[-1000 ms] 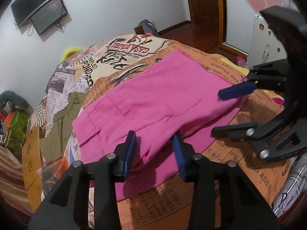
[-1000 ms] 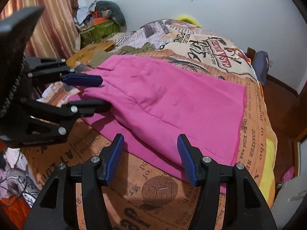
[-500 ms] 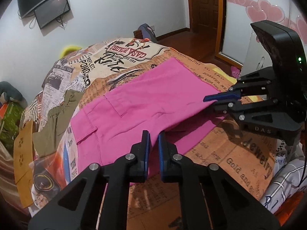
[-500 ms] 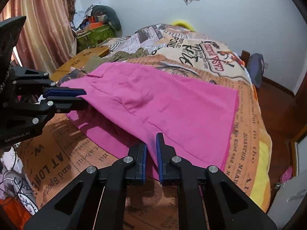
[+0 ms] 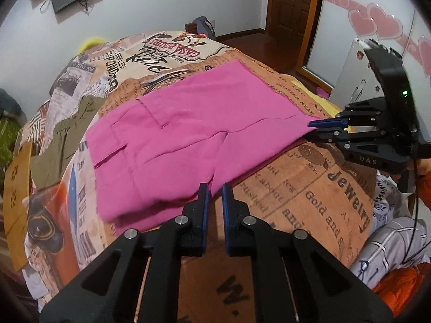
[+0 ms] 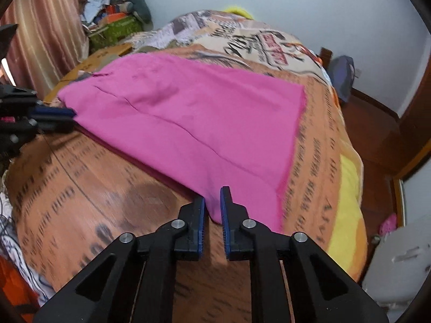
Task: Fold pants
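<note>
Both pinch the pink pants (image 5: pixel 188 134) on the bed (image 5: pixel 309 202) — left hand-held gripper (image 5: pixel 214 191) at 6 o'clock grasping the edge, right hand-held gripper (image 6: pixel 212 196) loosening — to carry the fold.

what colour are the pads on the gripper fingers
Blue, on black fingers; the pads show best in the left wrist view.

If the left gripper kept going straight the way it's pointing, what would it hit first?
Most likely the pink pants: the left gripper already has their near edge between its fingertips, with the bed cover just beneath. Depth is hard to judge.
</note>
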Demonstrator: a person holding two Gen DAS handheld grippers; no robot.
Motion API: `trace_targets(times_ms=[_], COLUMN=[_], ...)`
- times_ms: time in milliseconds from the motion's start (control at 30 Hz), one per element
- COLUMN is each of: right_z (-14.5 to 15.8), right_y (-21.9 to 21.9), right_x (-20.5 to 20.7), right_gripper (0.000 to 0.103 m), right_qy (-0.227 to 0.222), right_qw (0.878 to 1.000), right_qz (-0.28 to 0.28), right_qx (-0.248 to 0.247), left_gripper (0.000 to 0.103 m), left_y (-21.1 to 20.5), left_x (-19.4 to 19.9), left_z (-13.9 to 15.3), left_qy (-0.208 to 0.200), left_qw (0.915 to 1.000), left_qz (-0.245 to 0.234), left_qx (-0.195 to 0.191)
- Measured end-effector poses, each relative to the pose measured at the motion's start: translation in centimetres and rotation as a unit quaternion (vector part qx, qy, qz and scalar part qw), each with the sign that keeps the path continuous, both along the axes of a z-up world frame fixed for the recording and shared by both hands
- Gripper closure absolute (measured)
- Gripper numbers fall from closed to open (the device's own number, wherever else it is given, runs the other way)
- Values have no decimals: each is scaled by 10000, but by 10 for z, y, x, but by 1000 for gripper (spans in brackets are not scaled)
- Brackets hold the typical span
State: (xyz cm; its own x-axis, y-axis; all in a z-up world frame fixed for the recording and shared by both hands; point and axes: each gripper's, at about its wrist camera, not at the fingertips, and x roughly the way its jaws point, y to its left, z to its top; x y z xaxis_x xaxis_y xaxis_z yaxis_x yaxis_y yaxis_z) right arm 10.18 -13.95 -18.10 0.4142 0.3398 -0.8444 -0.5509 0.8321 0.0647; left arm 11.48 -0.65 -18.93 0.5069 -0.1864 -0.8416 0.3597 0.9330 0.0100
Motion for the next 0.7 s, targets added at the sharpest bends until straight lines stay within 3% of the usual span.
trace_targets(times_ms=[167,367,567,700], right_z=[13,46,38,7], right_y=[-28,-30,7,25], right_x=[-3,0,17,23], right_gripper=[79,70,69,69], right_qy=[283,117,228,640], right_qw=[9989,9943,9895,9894], right_qz=[-281,-407,-332,-261], right_qx=[262,983,1388,1277], left_gripper=[92,89,89,89], left_y=[28,53,53,48], left_x=[-4,11,31,34], left_z=[23,42,20,-7], left_qy=[-153,-415,-60,242], left_qw=[9988,9940,9905,9910], left_qz=[366,935,1149,1171], left_qx=[-293,-398,-753,-593])
